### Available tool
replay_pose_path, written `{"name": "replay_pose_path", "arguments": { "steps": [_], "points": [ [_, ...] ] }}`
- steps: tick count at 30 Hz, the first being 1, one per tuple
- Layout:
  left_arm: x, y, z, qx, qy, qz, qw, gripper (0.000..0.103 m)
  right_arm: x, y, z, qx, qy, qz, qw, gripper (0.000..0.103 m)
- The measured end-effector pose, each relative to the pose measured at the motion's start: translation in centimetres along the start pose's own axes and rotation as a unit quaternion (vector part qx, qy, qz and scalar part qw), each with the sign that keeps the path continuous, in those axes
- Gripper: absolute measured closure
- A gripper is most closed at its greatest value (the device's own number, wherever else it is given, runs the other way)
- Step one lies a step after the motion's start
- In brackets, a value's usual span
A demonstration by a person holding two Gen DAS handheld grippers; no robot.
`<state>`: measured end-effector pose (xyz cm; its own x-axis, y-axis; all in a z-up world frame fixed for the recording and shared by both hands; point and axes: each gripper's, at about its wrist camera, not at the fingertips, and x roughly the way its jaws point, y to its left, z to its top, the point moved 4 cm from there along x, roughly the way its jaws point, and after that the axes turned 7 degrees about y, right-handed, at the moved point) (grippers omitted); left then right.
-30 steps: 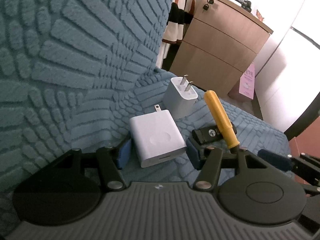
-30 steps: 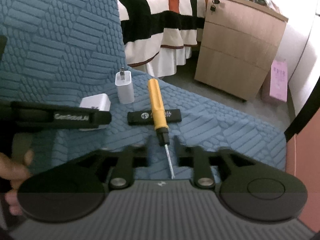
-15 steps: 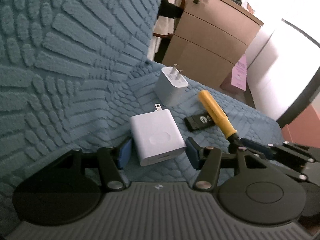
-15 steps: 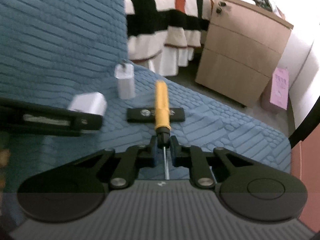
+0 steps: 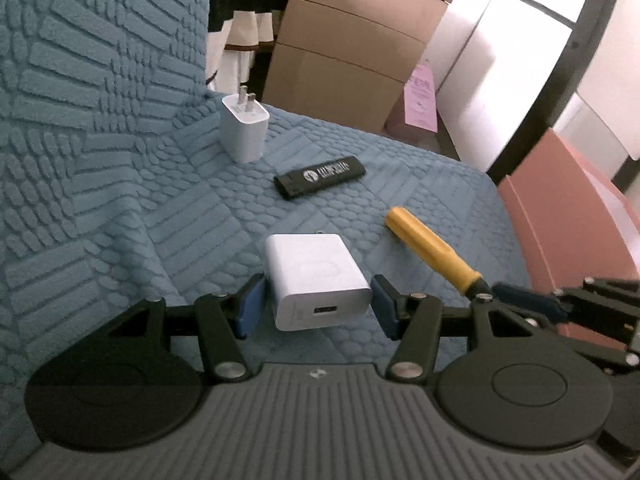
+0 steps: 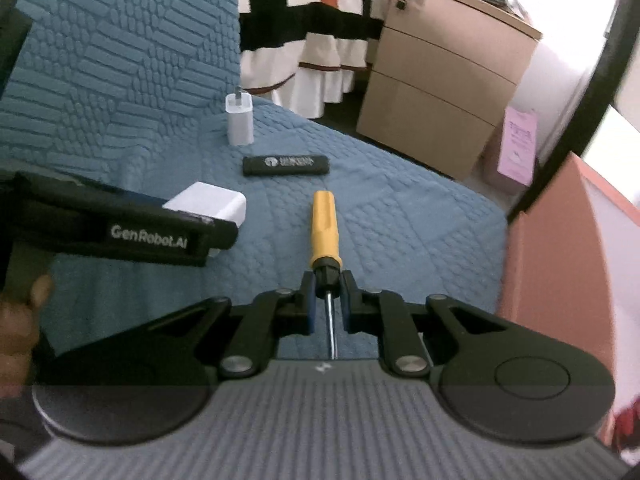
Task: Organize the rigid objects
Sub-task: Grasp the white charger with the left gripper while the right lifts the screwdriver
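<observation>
Right claw (image 6: 326,298) had just clamped shut on the yellow screwdriver (image 6: 325,222) and pulled it off the black stick (image 6: 286,166). Left claw (image 5: 316,306) gripped the big white charger (image 5: 316,280), carried forward too. Small charger (image 5: 244,132) stayed upright. Plenty of bare blue sofa cushion (image 5: 432,176), though its right edge sat close.

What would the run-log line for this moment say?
left gripper: holds large charger | right gripper: shut on screwdriver | small charger, black stick: untouched

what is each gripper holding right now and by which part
Right gripper holds the yellow screwdriver by its black collar. Left gripper straddles the large white charger; contact unclear.
</observation>
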<state>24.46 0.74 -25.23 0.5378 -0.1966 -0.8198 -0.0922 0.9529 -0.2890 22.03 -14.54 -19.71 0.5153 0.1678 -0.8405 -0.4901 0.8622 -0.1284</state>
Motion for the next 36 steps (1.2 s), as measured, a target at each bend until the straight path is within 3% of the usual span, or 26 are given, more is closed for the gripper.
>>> {"name": "replay_pose_path", "arguments": {
  "steps": [5, 8, 18, 23, 29, 36],
  "points": [
    [-0.9, -0.8, -1.7, 0.009, 0.021, -0.019, 0.9996, 0.041, -1.8, 0.3, -2.2, 0.014, 0.019, -0.001, 1.000, 0.088],
    [-1.7, -1.3, -2.7, 0.027, 0.024, -0.011, 0.9993, 0.041, -2.6, 0.8, -3.6, 0.040, 0.033, 0.010, 0.999, 0.088],
    [-3.4, -2.3, -6.4, 0.012, 0.051, -0.036, 0.9980, 0.041, -4.7, 1.9, -6.8, 0.083, 0.038, 0.020, 0.996, 0.088],
    [-4.2, -3.2, -8.1, 0.017, 0.053, -0.027, 0.9981, 0.041, -4.9, 1.8, -8.0, 0.099, 0.051, 0.025, 0.993, 0.088],
    [-4.3, -3.4, -8.4, 0.010, 0.058, -0.027, 0.9979, 0.041, -4.2, 1.4, -8.6, 0.118, 0.059, 0.042, 0.990, 0.087],
    [-4.7, -3.1, -8.3, -0.009, 0.063, -0.037, 0.9973, 0.040, -4.7, 1.1, -8.3, 0.119, 0.036, 0.054, 0.991, 0.086]
  ]
}}
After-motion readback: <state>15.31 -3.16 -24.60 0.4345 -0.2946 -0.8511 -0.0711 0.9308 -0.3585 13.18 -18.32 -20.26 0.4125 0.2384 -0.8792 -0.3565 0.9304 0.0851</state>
